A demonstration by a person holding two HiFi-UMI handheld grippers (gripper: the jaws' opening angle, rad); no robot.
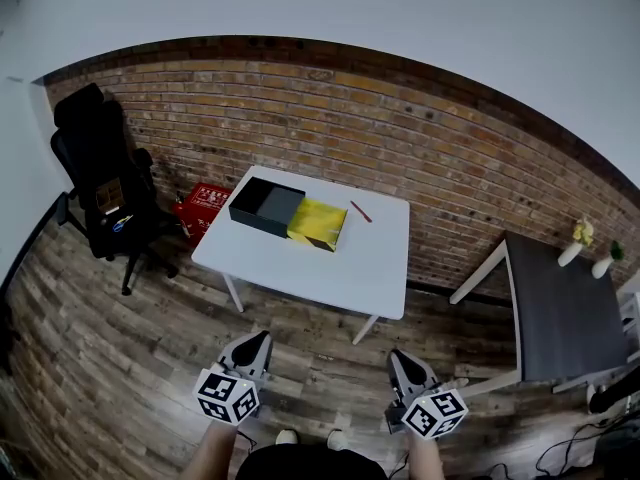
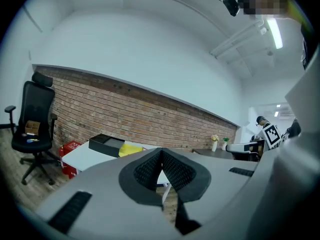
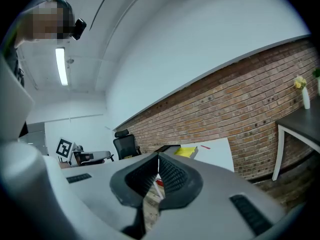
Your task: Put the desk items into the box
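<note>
An open black box lies on the white table, with a yellow pad touching its right end and a red pen further right. My left gripper and right gripper hang low over the wooden floor, well short of the table, both shut with nothing between the jaws. The left gripper view shows the shut gripper with the box and pad far off. Seen from the right gripper, the pad and pen are distant.
A black office chair and a red basket stand left of the table by the brick wall. A dark table with small vases stands at the right. Wooden floor lies between me and the white table.
</note>
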